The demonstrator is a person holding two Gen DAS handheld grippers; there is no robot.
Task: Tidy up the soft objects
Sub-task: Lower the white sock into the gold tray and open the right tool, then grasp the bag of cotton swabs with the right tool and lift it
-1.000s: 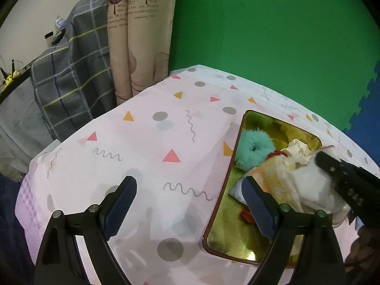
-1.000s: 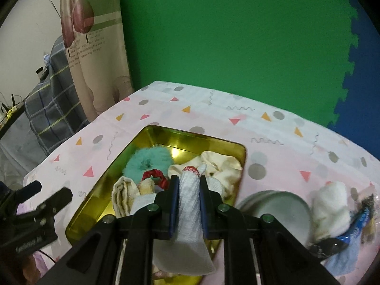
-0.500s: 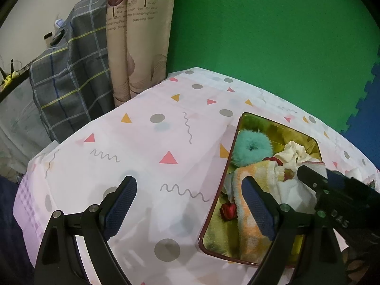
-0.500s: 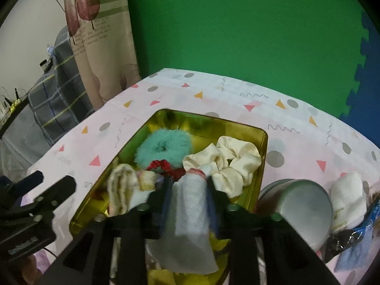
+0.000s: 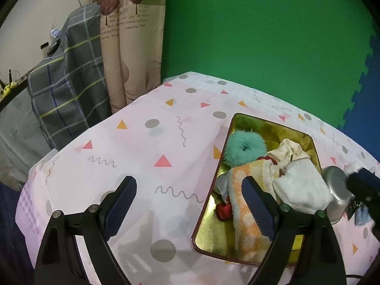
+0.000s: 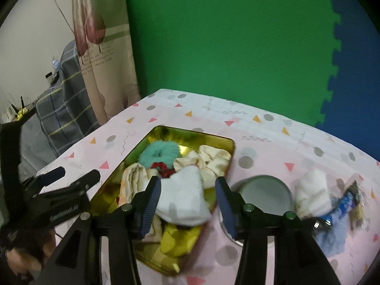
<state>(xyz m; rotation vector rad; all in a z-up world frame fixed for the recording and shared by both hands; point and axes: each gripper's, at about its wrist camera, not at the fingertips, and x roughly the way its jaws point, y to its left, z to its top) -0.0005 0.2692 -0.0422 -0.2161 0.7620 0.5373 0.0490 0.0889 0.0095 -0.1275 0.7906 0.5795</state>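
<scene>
Right tongs (image 6: 187, 204) opening, white cloth (image 6: 182, 197) released into gold tin (image 6: 231, 142); lift clear without snagging. Left tongs (image 5: 187, 204) spread, empty over tabletop (image 5: 147, 147).

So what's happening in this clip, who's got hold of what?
A person is sorting soft items into a gold rectangular metal tray on a pink patterned tablecloth. The right tool is opening above a white folded cloth that lies in the tray on top of the other items, its pads clear of it. The left tool hangs open and empty beside the tray. Another white cloth waits outside.
</scene>
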